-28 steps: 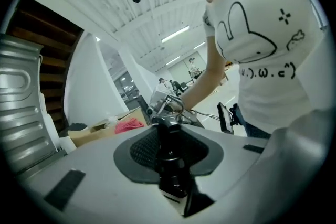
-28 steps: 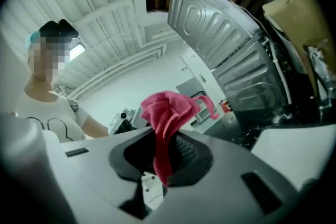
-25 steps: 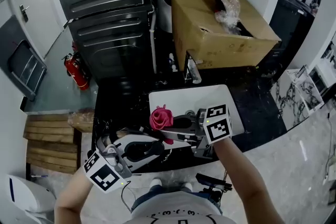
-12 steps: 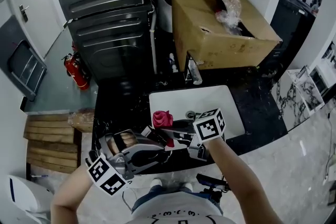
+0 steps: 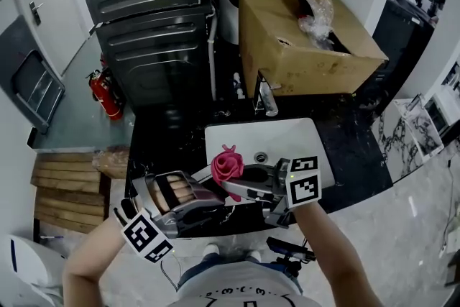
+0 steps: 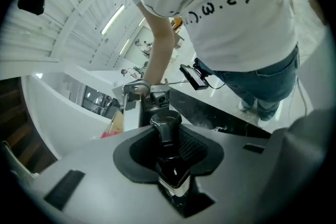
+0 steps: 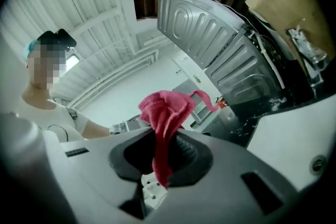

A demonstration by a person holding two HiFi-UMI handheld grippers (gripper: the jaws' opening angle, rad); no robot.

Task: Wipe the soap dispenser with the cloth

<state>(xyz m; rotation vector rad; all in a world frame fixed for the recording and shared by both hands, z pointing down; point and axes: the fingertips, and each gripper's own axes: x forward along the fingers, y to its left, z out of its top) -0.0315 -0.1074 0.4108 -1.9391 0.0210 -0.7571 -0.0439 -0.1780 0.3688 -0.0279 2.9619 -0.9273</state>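
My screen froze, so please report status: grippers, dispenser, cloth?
Left gripper shut on soap dispenser. Right gripper shut on pink cloth. Cloth near soap dispenser, contact unclear.

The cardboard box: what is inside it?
Crumpled clear plastic shows at the open top of the cardboard box. Whatever lies deeper is hidden by the plastic and the box walls.

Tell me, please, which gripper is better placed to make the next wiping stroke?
Right. The right gripper is shut on the pink cloth and faces the soap dispenser, while the left gripper is occupied clamping that dispenser.
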